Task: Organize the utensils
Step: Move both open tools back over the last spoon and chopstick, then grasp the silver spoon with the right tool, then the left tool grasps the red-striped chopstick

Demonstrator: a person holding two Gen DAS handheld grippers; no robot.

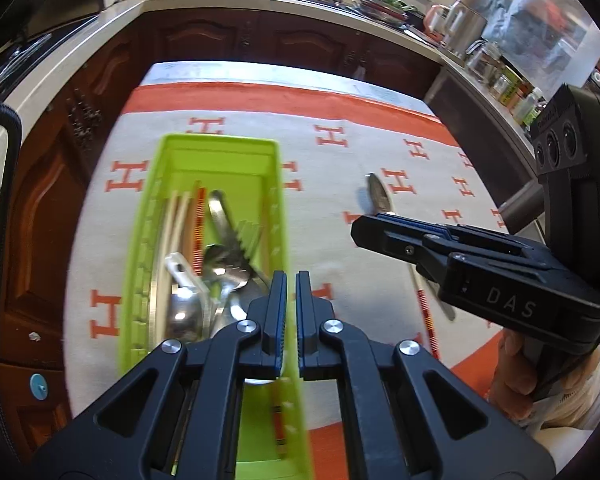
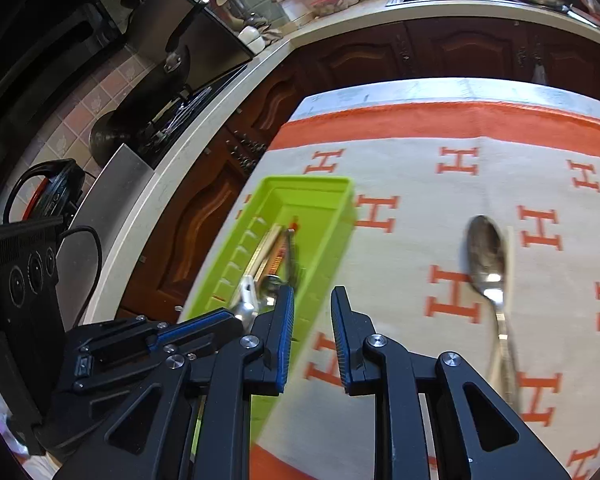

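A lime-green utensil tray (image 1: 220, 148) lies lengthwise on the cloth and holds chopsticks, a fork (image 1: 236, 224), spoons and a ladle. My left gripper (image 1: 291, 308) hovers over the tray's right wall, jaws almost closed with a thin gap, nothing between them. My right gripper (image 2: 312, 332) is open and empty, just right of the tray (image 2: 308, 188); it also shows in the left wrist view (image 1: 364, 228). A metal spoon (image 2: 486, 256) lies on the cloth to its right, also seen in the left wrist view (image 1: 380, 196). A red-striped chopstick (image 1: 426, 320) lies beside the spoon.
The table wears a white cloth with orange H marks and an orange border (image 2: 440, 120). Dark wood cabinets (image 1: 220, 40) and a counter with a sink stand behind. A stove (image 2: 168, 120) is at the left.
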